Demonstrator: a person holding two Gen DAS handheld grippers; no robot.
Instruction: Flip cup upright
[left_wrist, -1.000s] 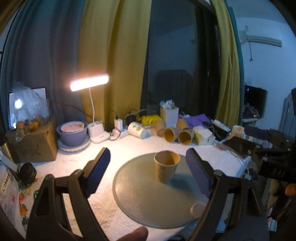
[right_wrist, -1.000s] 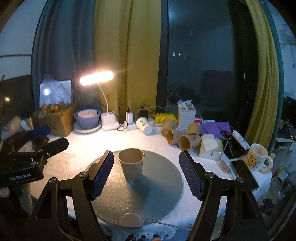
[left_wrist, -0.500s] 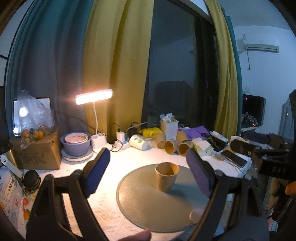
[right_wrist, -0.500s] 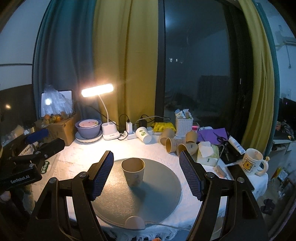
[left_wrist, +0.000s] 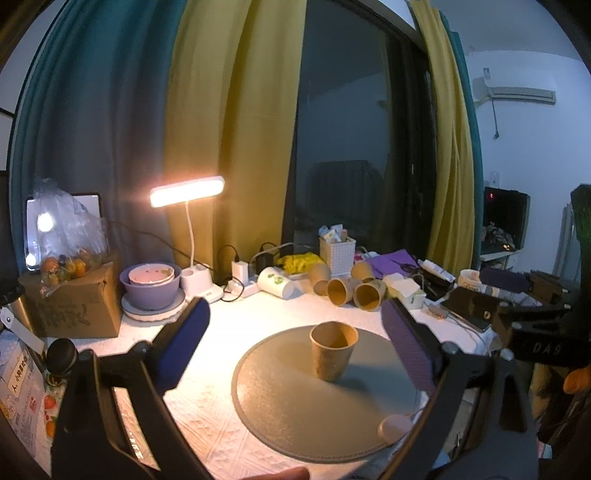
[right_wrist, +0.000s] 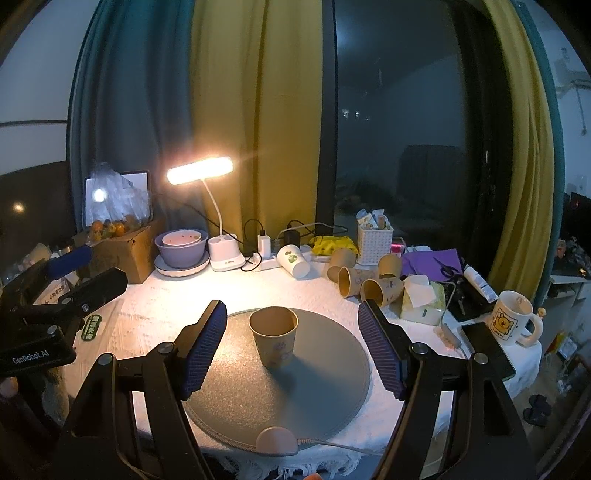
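Both grippers, left (left_wrist: 295, 343) and right (right_wrist: 291, 349), hang with jaws wide apart, holding nothing. Beyond them the cup (right_wrist: 274, 338) stands upright, mouth up, on the round grey mat (right_wrist: 240, 398). Spare cups (right_wrist: 369, 286) lie behind on the table (right_wrist: 177, 295).

Brown paper cup (right_wrist: 274, 340) (left_wrist: 333, 349), upright, mouth open to the top, nothing visible inside. Tapered wall, narrower at the base, with a faint printed mark low on the side. Standing on the round grey mat (right_wrist: 229, 398) in its far half, well in from the worktop's (right_wrist: 159, 295) near edge. Free of any grip, casting a shadow to the right.
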